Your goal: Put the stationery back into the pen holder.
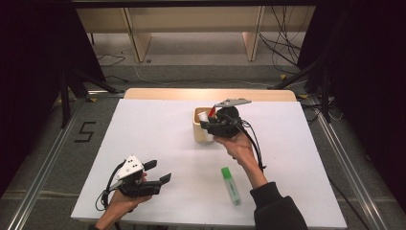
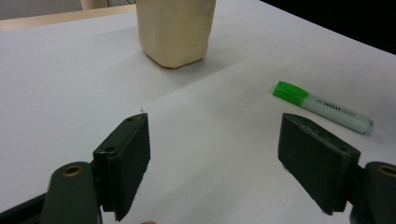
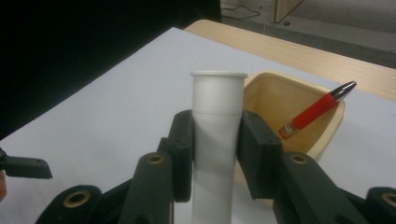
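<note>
The right gripper point(image 3: 215, 154) was clamped on a white tube point(image 3: 217, 140), holding it upright at the rim of the cream pen holder point(image 1: 197, 128), at about twelve o'clock on the bench point(image 1: 158, 143); the step looked like lowering the tube in beside the red pen point(image 3: 312, 112). Its long axis stood near vertical, cap end up, so the next move called for a straight descent and release. The left gripper point(image 2: 215, 154) rested with jaws apart at seven o'clock, the green highlighter point(image 1: 231, 185) lying at five o'clock.
</note>
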{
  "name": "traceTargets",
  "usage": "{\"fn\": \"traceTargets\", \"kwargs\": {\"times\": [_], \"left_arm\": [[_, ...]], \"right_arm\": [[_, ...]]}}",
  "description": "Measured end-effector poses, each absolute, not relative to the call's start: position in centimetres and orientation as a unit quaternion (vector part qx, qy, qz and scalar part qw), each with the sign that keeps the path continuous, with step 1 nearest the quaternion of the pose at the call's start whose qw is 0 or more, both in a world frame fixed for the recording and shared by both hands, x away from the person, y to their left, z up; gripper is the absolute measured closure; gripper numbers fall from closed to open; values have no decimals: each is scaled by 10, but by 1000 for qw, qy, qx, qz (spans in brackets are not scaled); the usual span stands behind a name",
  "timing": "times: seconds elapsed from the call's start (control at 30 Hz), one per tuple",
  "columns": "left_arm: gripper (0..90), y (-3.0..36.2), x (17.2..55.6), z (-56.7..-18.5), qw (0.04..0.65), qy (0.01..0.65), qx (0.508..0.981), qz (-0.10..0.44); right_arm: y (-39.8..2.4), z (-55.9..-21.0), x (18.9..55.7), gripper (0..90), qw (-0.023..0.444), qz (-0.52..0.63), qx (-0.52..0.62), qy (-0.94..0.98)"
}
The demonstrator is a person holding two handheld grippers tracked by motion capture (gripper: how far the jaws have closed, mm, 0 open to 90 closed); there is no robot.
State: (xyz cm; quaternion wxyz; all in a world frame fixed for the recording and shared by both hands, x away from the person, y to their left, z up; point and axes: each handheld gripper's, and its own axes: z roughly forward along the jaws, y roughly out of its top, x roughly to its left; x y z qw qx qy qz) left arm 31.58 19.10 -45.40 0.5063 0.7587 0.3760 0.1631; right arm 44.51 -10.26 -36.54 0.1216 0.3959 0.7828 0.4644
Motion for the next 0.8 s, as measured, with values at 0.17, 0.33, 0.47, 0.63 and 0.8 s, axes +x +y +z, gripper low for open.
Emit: {"fn": "traceTargets", "kwargs": {"times": [0.17,0.33,0.47,0.63,0.8], "left_arm": [[246,191,315,-453,508,375,758,164],[246,191,316,-453,510,377,756,163],[246,191,316,-454,508,376,758,161],[245,190,316,-454,508,376,758,161],[245,191,316,-454,509,376,757,161]], "right_arm": [[-99,-360,450,681,129,465,401,779],[-95,-355,457,682,136,465,404,776],[-91,-350,462,681,144,465,407,773],[-87,-345,469,681,151,464,411,770],[-84,-342,477,681,157,464,416,766]]}}
